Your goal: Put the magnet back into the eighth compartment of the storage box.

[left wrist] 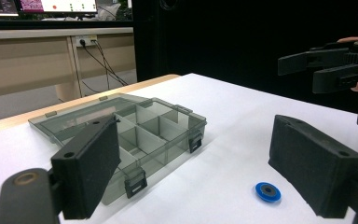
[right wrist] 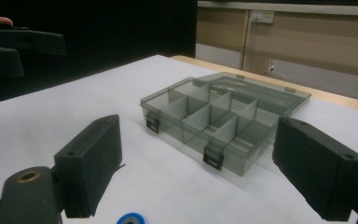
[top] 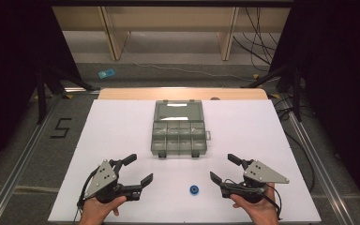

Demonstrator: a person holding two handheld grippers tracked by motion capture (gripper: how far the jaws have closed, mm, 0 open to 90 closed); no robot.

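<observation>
- Small blue ring [top: 194, 190], flat and round with a dark hole in its middle, lies on the white table [top: 122, 131] near the front edge, about midway between the two grippers and touching neither.
- From the left gripper view the ring [left wrist: 267, 192] sits on the tabletop just inside the right-hand jaw; from the right gripper view only its top edge [right wrist: 131, 219] peeks in at the bottom.
- Smoky see-through plastic box [top: 179, 128] rests farther back at the table's middle, lid laid flat open behind it, two rows of small compartments, dark latches on the near wall. Well apart from the ring.
- Left gripper [top: 138, 169]: jaws spread wide, nothing between the pads, touching nothing; held in a hand [top: 101, 208] low over the table.
- Right gripper [top: 224, 168]: jaws likewise spread wide and empty, pads clear of ring and box; held in the other hand [top: 258, 208].
- Both grippers point inward, toward the box.
</observation>
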